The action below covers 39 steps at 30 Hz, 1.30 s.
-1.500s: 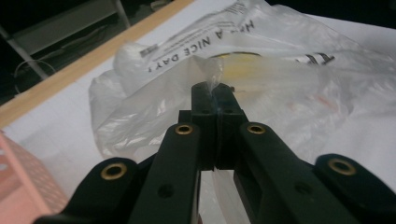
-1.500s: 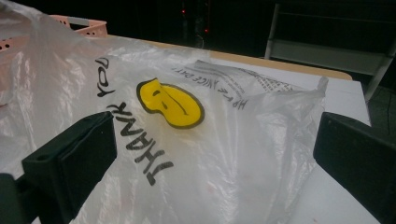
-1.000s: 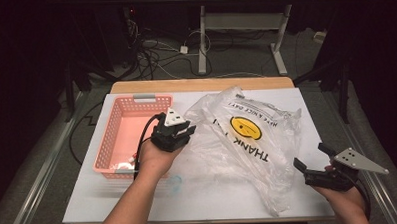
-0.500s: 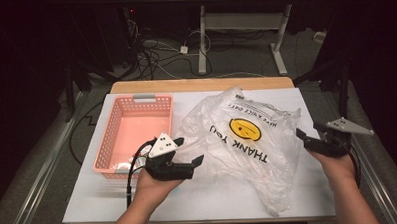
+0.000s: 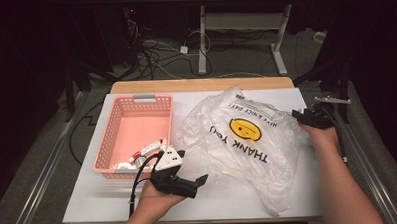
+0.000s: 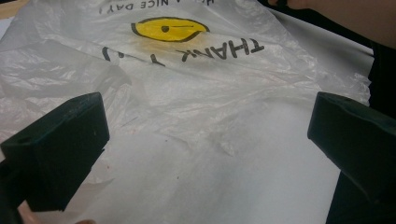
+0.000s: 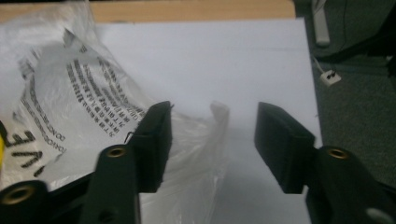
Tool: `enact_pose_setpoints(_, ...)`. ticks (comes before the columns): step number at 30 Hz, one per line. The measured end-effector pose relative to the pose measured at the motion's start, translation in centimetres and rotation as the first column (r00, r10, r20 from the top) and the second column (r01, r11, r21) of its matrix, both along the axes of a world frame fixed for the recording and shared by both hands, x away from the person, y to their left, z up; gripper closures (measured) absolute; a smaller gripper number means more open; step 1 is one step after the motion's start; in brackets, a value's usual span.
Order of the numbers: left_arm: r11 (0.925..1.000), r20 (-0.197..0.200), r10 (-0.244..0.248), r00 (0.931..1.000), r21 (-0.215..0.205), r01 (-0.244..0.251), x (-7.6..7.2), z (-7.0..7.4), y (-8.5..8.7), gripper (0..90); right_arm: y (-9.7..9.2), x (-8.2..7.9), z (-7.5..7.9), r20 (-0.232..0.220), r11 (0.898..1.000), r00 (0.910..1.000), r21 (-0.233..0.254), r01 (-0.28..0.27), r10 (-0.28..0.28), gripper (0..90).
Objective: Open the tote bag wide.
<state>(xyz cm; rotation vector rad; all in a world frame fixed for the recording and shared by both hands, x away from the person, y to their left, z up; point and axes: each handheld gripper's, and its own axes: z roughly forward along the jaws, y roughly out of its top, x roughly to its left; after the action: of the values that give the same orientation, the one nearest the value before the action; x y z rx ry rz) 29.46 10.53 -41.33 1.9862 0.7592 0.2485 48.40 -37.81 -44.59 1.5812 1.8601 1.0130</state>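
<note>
A white table (image 5: 269, 199) with a wooden strip along its far edge carried two things. A pink basket (image 5: 103, 148) sat on the left half, its long side running away from the person. Just beside it, a crumpled clear bag (image 5: 248, 155) with a yellow smiley and black lettering lay spread across the middle and right, reaching almost to the near edge.

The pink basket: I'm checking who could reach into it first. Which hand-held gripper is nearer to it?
Left. The left hand-held gripper sits just off the pink basket's near right corner; the right hand-held gripper is across the plastic bag, at the table's far right edge.
</note>
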Motion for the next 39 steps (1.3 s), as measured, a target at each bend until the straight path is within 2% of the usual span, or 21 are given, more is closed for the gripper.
enact_pose_setpoints(1, 1.0, 0.003, 0.001, 1.0, 0.002, -0.001, 0.0, 0.0, 0.1, 0.0, 0.0, 0.2, -0.4, -0.017, 1.0, 0.9999, -0.003, -0.004, 0.004, 56.8)
enact_pose_setpoints(3, 1.0, -0.004, 0.004, 1.0, 0.0, -0.004, 0.0, -0.1, 0.2, 0.0, 0.2, 0.2, -0.7, -0.018, 0.999, 0.9998, -0.047, -0.009, 0.009, 78.4)
enact_pose_setpoints(4, 1.0, -0.004, 0.004, 1.0, 0.0, -0.004, 0.0, -0.1, 0.2, 0.0, 0.2, 0.2, -0.7, -0.018, 0.999, 0.9998, -0.047, -0.009, 0.009, 78.4)
enact_pose_setpoints(5, 1.0, -0.008, 0.001, 1.0, 0.004, -0.001, 0.0, -0.2, 0.2, 0.0, 0.1, -0.2, -0.5, -0.006, 0.998, 1.0, -0.067, -0.007, 0.007, 88.3)
enact_pose_setpoints(8, 1.0, -0.006, -0.001, 1.0, 0.008, 0.001, 0.0, -0.2, 0.3, 0.0, -0.5, -1.2, -0.1, 0.027, 0.996, 0.9996, -0.091, 0.009, -0.007, 89.1)
enact_pose_setpoints(11, 0.9999, -0.004, 0.013, 0.9999, -0.001, -0.013, 0.1, -0.1, 0.5, 0.0, -1.4, -2.2, 0.0, 0.036, 0.997, 0.999, -0.077, 0.03, -0.028, 89.1)
enact_pose_setpoints(12, 0.9998, -0.003, 0.018, 0.9998, -0.009, -0.018, 0.2, 0.0, 0.6, 0.0, -2.2, -3.5, -0.1, 0.04, 0.996, 0.9977, -0.068, 0.057, -0.054, 89.0)
enact_pose_setpoints(14, 0.9998, 0.004, 0.02, 0.9998, 0.003, -0.02, 0.4, 0.3, 0.5, 0.0, -3.0, -4.9, -0.1, 0.059, 0.996, 0.9962, -0.064, 0.068, -0.064, 89.0)
enact_pose_setpoints(15, 0.9998, 0.008, 0.021, 0.9997, 0.003, -0.021, 0.5, 0.4, 0.5, 0.0, -3.0, -4.9, -0.1, 0.059, 0.996, 0.9962, -0.064, 0.068, -0.064, 89.0)
enact_pose_setpoints(16, 0.9997, 0.012, 0.024, 0.9997, -0.001, -0.024, 0.5, 0.4, 0.6, 0.0, -3.7, -6.4, -0.1, 0.072, 0.995, 0.9945, -0.06, 0.08, -0.075, 88.9)
enact_pose_setpoints(17, 0.9996, 0.014, 0.027, 0.9996, -0.006, -0.027, 0.6, 0.4, 0.7, 0.0, -3.7, -6.4, -0.1, 0.072, 0.995, 0.9945, -0.06, 0.08, -0.075, 88.9)
enact_pose_setpoints(18, 0.9995, 0.014, 0.031, 0.9994, -0.011, -0.031, 0.6, 0.4, 0.8, 0.0, -4.3, -7.8, -0.1, 0.084, 0.994, 0.9931, -0.066, 0.087, -0.082, 88.9)
enact_pose_setpoints(23, 0.9977, 0.016, 0.064, 0.9978, -0.023, -0.063, 0.6, 0.2, 2.4, 0.0, -5.2, -11.0, -0.6, 0.096, 0.993, 0.9922, -0.079, 0.087, -0.079, 85.8)
enact_pose_setpoints(25, 0.9974, 0.018, 0.07, 0.9974, -0.017, -0.07, 0.6, 0.2, 2.7, 0.0, -5.3, -11.8, -0.6, 0.104, 0.994, 0.9926, -0.084, 0.072, -0.063, 73.2)
enact_pose_setpoints(26, 0.9969, 0.026, 0.079, 0.9966, -0.01, -0.078, 0.6, 0.2, 3.0, 0.0, -5.3, -11.8, -0.6, 0.104, 0.994, 0.9926, -0.084, 0.072, -0.063, 73.2)
enact_pose_setpoints(27, 0.9952, 0.025, 0.096, 0.995, -0.021, -0.096, 0.5, 0.3, 3.8, 0.0, -5.2, -12.6, 0.1, 0.128, 0.995, 0.9904, -0.077, 0.063, -0.053, 62.1)
enact_pose_setpoints(29, 0.9943, 0.019, 0.104, 0.9944, -0.026, -0.104, 0.4, 0.3, 4.1, 0.0, -5.1, -12.9, 0.7, 0.149, 0.996, 0.9879, -0.069, 0.055, -0.045, 58.3)
enact_pose_setpoints(31, 0.9919, 0.017, 0.121, 0.9925, -0.04, -0.12, 0.3, 0.5, 4.7, 0.0, -4.5, -14.3, 2.8, 0.208, 0.999, 0.9781, -0.049, 0.022, -0.012, 51.5)
enact_pose_setpoints(33, 0.9904, 0.024, 0.131, 0.9911, -0.047, -0.13, 0.1, 0.5, 5.1, 0.0, -4.1, -14.7, 3.4, 0.221, 0.999, 0.9752, -0.04, 0.006, 0.003, 50.6)
enact_pose_setpoints(34, 0.9893, 0.021, 0.14, 0.9899, -0.046, -0.139, 0.0, 0.4, 5.3, 0.0, -3.2, -15.5, 4.2, 0.237, 0.999, 0.9706, -0.04, -0.033, 0.042, 48.5)
enact_pose_setpoints(39, 0.9893, 0.021, 0.143, 0.9895, -0.031, -0.143, -0.1, -0.3, 5.6, 0.0, -0.5, -16.8, 4.3, 0.238, 0.992, 0.9632, -0.044, -0.118, 0.125, 47.1)
